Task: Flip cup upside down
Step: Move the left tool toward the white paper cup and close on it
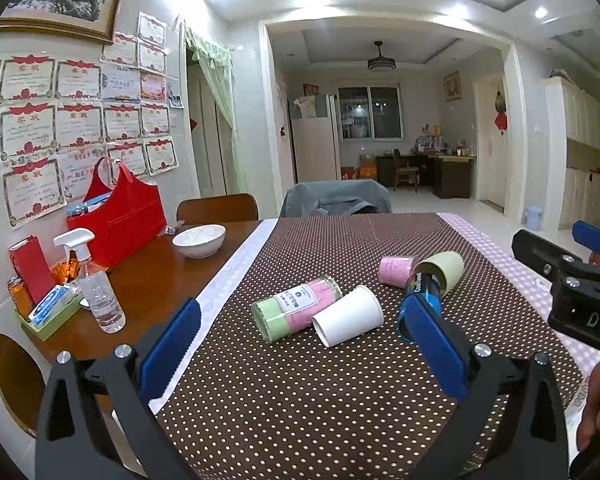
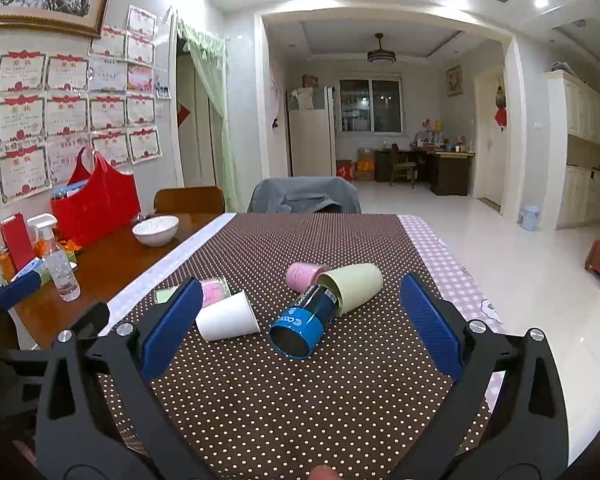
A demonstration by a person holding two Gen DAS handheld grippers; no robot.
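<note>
Several cups lie on their sides on the brown dotted cloth (image 1: 300, 392). A white paper cup (image 1: 348, 321) (image 2: 228, 317) lies beside a clear jar with pink and green inside (image 1: 296, 307) (image 2: 210, 293). A blue can-shaped cup (image 2: 306, 322) (image 1: 420, 292) has its far end inside a pale green cup (image 2: 352, 282) (image 1: 440, 270). A pink cup (image 1: 396, 270) (image 2: 305, 274) lies behind. My left gripper (image 1: 300, 344) is open and empty, short of the white cup. My right gripper (image 2: 300, 324) is open and empty, short of the blue cup.
On the bare wood at left stand a white bowl (image 1: 199, 240), a red bag (image 1: 118, 220), a spray bottle (image 1: 96, 284) and a green tray of small items (image 1: 48, 314). A chair with a grey jacket (image 1: 336, 198) is at the far edge. The table's right edge (image 2: 472, 292) drops to the floor.
</note>
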